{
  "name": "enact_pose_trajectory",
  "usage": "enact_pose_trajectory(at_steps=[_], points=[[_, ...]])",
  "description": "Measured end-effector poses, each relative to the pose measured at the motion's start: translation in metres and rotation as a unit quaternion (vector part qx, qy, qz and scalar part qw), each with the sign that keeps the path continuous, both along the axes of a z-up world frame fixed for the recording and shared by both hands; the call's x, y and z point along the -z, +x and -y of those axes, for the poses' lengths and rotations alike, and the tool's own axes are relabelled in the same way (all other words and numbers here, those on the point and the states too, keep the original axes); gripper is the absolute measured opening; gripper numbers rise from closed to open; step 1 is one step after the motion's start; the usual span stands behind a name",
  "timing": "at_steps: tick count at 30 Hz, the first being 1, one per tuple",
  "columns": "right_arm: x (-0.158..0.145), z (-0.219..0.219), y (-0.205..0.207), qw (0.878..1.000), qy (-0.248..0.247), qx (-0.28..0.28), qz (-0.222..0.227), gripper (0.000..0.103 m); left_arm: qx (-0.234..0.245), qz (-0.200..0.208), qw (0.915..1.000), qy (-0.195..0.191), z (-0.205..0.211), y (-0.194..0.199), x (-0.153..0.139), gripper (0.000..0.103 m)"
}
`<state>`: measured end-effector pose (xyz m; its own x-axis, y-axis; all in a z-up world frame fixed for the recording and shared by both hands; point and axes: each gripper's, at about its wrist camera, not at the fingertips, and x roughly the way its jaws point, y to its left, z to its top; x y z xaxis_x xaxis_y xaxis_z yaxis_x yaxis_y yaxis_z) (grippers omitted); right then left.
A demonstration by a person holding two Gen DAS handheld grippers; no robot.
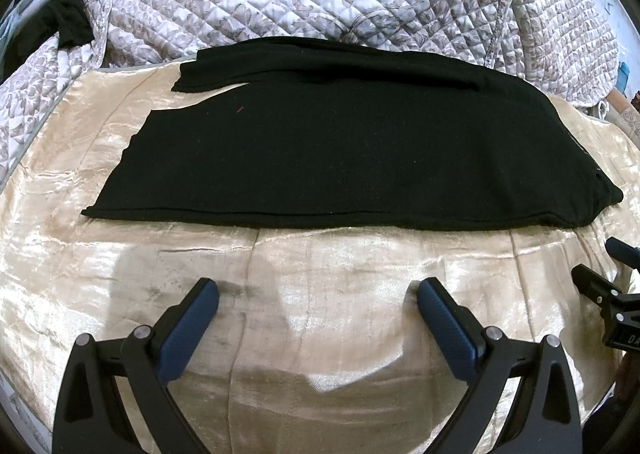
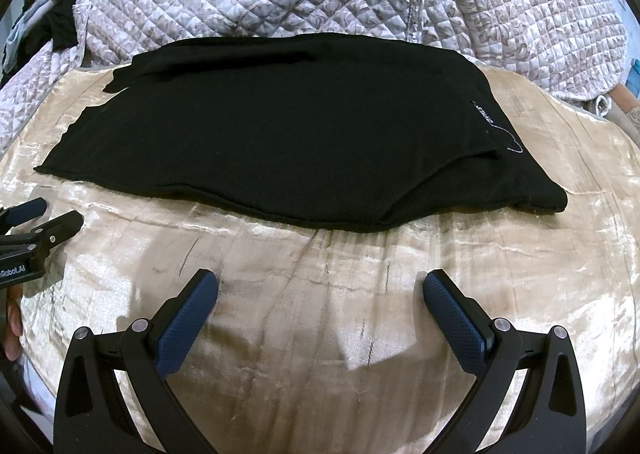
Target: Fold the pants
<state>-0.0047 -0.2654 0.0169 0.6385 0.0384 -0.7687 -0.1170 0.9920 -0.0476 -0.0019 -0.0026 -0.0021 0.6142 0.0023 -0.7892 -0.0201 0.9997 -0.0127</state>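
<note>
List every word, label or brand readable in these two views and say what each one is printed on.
"nRobot.AI": white print on the body of the left tongs, cut off by the frame edge in the right wrist view.
"DA": partial white letters on the right tongs, cut off at the edge of the left wrist view.
White stitched lettering near the right end of the black pants: sideways and too small to read.

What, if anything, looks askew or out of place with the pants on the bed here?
The black pants lie folded on the beige bedspread, but the layers do not line up: at the far left one leg end sticks out unevenly. Both grippers, left and right, are open and clear of them.
</note>
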Motion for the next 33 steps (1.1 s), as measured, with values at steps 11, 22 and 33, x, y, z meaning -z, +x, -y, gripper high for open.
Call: enact_pose_trajectory(at_steps=[11,22,33], points=[[-0.0002,0.0016,0.0024,1.0,-0.001,0.001,-0.007,0.103,0.001,-0.002,1.0,-0.001,0.0002,-0.0003,0.0014,0.101],[-0.0026,0.0019,0.0023,1.0,0.001,0.001,-0.009,0.103,0.002,-0.001,1.0,0.002,0.0005,0.0001,0.0033,0.101],[-0.002,0.0018,0.002,1.0,0.003,0.003,-0.012,0.103,0.002,-0.002,1.0,0.003,0.0003,-0.0001,0.0033,0.101]])
